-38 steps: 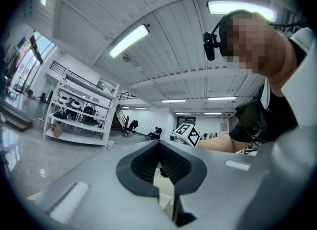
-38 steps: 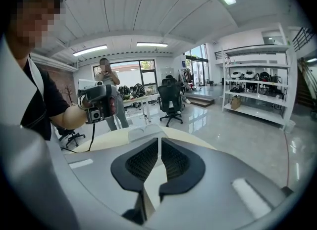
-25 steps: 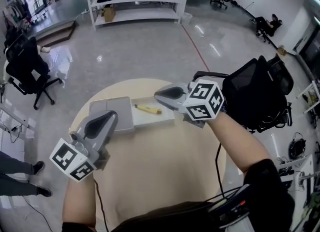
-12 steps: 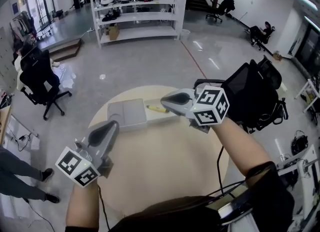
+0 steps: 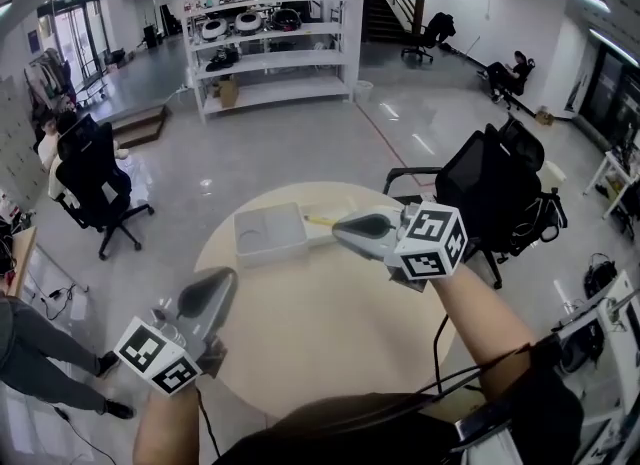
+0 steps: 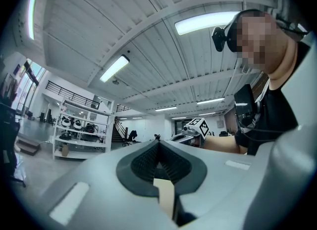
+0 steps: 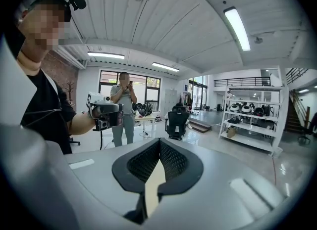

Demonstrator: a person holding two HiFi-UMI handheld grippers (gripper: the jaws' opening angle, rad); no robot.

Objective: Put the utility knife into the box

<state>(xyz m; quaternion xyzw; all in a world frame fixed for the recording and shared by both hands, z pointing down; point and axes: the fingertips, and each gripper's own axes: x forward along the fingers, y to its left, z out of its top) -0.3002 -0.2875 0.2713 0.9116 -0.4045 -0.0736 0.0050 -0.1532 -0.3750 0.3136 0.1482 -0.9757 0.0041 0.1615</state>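
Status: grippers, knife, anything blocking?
Both shut, empty: left gripper, right gripper. Yellow utility knife lies in the open box. Nothing in the way.

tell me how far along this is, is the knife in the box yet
Done: the yellow utility knife appears to lie in the open box on the round table, though the right gripper partly covers it. In hand: nothing; the left gripper and the right gripper are both shut and empty. Left: apparently nothing for the placing itself; the box is open.
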